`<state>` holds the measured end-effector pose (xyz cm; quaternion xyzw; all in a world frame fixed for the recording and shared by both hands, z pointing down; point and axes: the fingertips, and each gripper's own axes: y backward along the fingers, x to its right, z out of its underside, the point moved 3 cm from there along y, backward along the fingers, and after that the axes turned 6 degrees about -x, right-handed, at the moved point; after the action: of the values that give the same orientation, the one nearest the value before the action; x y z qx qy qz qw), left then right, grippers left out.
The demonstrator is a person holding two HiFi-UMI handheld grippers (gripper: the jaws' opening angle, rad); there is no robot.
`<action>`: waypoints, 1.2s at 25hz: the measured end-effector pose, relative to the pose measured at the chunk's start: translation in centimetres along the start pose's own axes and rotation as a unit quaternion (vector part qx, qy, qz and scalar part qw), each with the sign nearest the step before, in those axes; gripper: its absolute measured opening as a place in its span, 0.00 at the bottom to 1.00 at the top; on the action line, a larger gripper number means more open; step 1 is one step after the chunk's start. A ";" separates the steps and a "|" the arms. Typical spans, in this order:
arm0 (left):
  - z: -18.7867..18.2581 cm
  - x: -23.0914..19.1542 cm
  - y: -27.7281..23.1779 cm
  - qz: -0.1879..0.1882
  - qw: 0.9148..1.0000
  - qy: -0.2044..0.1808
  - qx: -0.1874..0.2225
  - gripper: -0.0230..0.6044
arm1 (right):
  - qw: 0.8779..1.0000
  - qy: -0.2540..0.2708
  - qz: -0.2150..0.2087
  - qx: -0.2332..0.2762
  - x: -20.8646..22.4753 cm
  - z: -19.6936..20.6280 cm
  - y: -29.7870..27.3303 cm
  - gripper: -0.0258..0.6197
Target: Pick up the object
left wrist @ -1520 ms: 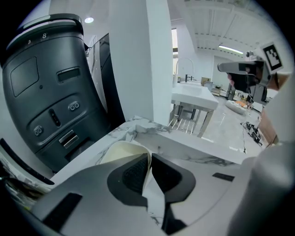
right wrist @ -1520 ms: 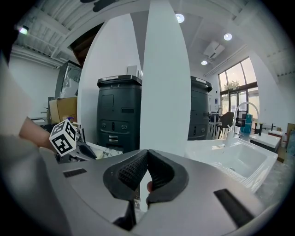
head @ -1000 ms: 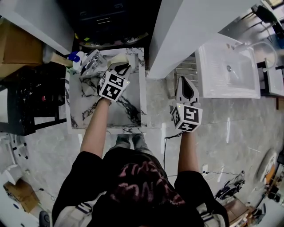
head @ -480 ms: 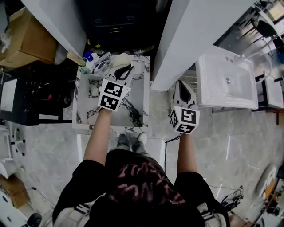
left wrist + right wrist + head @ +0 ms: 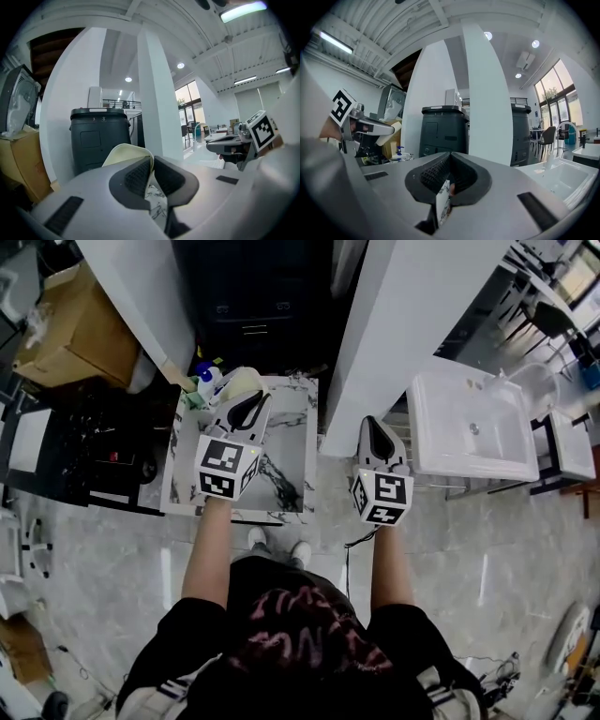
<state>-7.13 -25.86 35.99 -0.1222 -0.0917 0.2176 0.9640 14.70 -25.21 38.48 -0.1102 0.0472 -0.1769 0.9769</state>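
Overhead, pale cream object (image 5: 240, 382) seen clamped between jaws of left gripper (image 5: 247, 407), over far edge of marble table (image 5: 291, 479). Right gripper (image 5: 378, 432) held closed beyond table's right edge. Digits on black bin (image 5: 99, 136) lid too small to be read; object's lower part hidden by jaws.

The person wears a black short-sleeved top (image 5: 202, 620) with a pinkish-red scrawled print on the back, and pale shoes (image 5: 300, 550). The left tongs (image 5: 249, 399) and right tongs (image 5: 374, 426) are light grey moulded plastic with dark ribbed pads (image 5: 137, 176). Each bears a white cube (image 5: 225, 468) of black square markers.
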 end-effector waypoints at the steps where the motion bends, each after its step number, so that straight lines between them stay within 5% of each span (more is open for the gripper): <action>1: -0.3 0.0 0.7 -0.005 1.000 0.002 0.006 0.10 | 1.000 0.002 -0.001 0.003 -0.2 -0.2 0.3 0.06; 12: -1.6 -0.7 5.3 -0.035 0.998 0.022 0.054 0.10 | 0.999 0.022 -0.010 0.022 -1.8 -1.7 1.5 0.06; 30: -1.1 -1.1 5.8 -0.040 0.997 0.022 0.060 0.10 | 0.999 0.038 -0.013 0.028 -1.9 -2.4 1.0 0.06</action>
<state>-10.16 -21.54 33.22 -0.0652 -0.0625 0.1817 0.9792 12.93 -24.05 36.03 -0.0771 0.0778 -0.1949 0.9747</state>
